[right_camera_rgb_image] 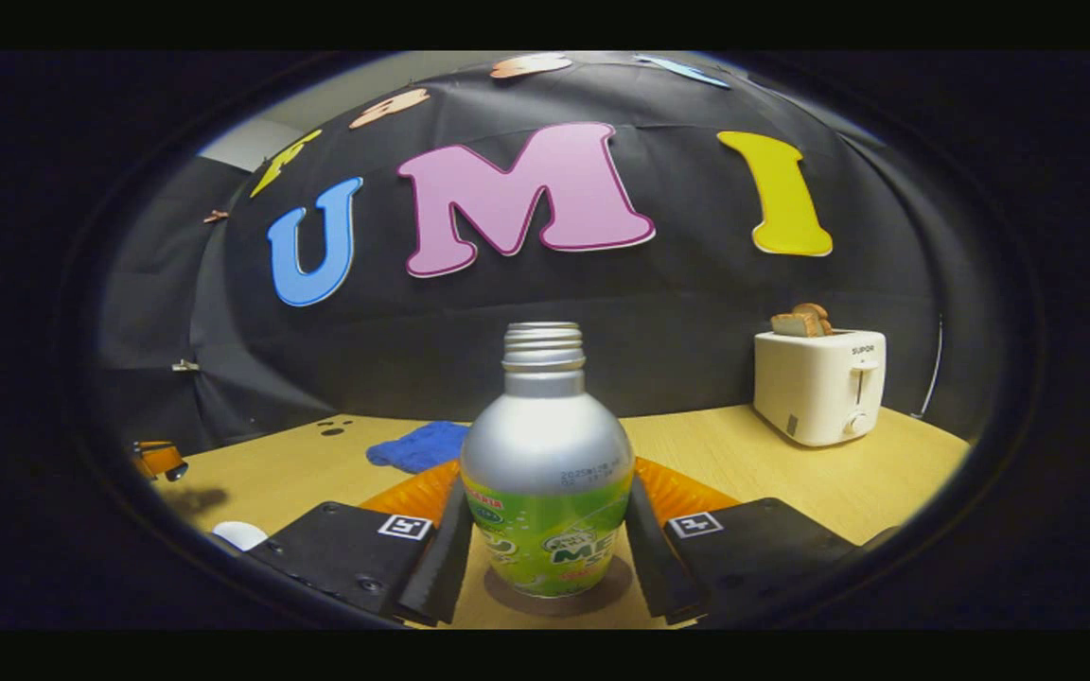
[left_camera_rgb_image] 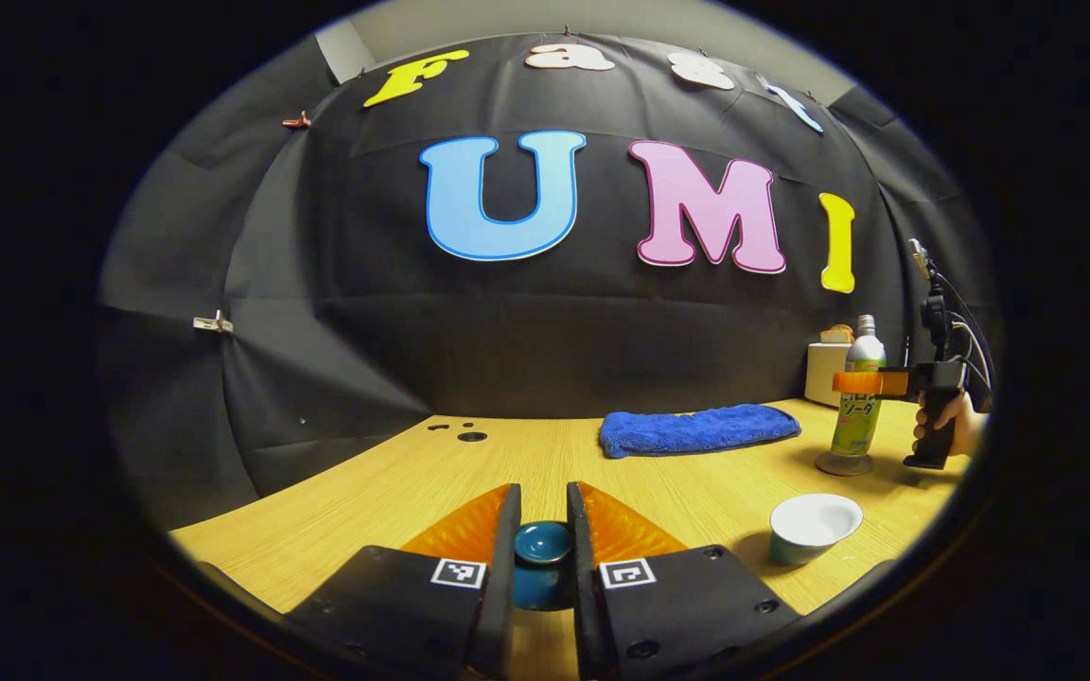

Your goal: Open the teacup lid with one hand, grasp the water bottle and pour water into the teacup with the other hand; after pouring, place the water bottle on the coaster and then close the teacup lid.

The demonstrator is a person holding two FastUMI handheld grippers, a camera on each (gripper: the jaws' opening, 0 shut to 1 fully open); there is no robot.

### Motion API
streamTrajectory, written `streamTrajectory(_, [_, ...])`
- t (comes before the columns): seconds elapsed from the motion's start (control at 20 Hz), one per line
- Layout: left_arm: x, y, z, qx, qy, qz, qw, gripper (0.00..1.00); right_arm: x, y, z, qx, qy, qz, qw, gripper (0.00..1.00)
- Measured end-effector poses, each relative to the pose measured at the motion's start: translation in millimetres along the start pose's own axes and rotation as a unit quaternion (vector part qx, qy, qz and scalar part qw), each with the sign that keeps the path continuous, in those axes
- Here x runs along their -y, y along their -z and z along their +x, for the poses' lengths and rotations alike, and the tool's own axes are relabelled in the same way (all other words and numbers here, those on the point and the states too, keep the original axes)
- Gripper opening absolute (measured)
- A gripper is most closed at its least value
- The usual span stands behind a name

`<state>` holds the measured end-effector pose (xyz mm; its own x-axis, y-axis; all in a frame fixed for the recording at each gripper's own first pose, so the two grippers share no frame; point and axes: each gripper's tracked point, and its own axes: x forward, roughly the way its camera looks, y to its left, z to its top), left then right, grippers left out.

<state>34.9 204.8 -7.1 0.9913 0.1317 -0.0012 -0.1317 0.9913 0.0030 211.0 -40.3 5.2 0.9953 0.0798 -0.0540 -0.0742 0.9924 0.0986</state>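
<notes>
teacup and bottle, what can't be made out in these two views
- Water in the teacup: left gripper view, too far off and pale inside to tell.
- Coaster under the water bottle: right gripper view, mostly hidden by the bottle.
- Teacup lid: left gripper view, its sides hidden by the left gripper.
- Right gripper: whether both fingers press on the bottle.

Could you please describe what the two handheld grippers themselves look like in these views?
Each gripper, left gripper and right gripper, has black wedge-shaped bodies bearing small square black-and-white markers, with ribbed inner faces. Seen from afar, the right gripper has a black pistol-style handle with black cables rising from it.
</notes>
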Motion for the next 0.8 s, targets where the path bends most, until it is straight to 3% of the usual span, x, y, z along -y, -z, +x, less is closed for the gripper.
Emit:
streamTrajectory(0.3, [0, 0, 0, 0.000, 0.000, 0.000, 1.000, 0.30, 1, 13, 3, -0.005, 0.006, -0.043, 0.999, 0.79])
streamTrajectory(0.55, [0, 0, 0, 0.000, 0.000, 0.000, 1.000, 0.30, 4, 20, 2, -0.023, 0.011, -0.030, 0.999, 0.82])
streamTrajectory(0.65, [0, 0, 0, 0.000, 0.000, 0.000, 1.000, 0.30, 8, 25, 1, -0.032, 0.016, -0.031, 0.999, 0.89])
streamTrajectory(0.7, [0, 0, 0, 0.000, 0.000, 0.000, 1.000, 0.30, 9, 25, -1, -0.035, 0.020, -0.031, 0.999, 1.00])
streamTrajectory(0.8, [0, 0, 0, 0.000, 0.000, 0.000, 1.000, 0.30, 12, 21, -5, -0.033, 0.027, -0.033, 0.999, 1.00])
